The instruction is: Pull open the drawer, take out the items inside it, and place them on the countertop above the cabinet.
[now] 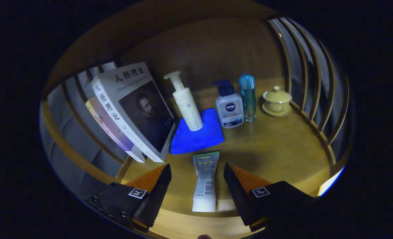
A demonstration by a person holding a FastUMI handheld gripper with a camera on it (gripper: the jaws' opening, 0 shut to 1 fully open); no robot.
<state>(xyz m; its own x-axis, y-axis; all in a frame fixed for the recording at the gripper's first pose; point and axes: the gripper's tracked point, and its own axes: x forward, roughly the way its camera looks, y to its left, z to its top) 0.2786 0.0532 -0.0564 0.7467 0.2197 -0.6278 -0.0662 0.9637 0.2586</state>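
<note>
A white tube with a green top end lies flat on the wooden countertop, its cap end near the front edge. My gripper is open, one finger on each side of the tube with a gap on both sides, neither pressing on it. The tube's far end reaches just past the fingertips, almost to a folded blue cloth. The drawer is out of sight.
A white pump bottle stands on the cloth. To its right are a white bottle with a dark pump, a blue-capped clear bottle and a lidded cup on a saucer. Books lean at the left. Slatted rails border both sides.
</note>
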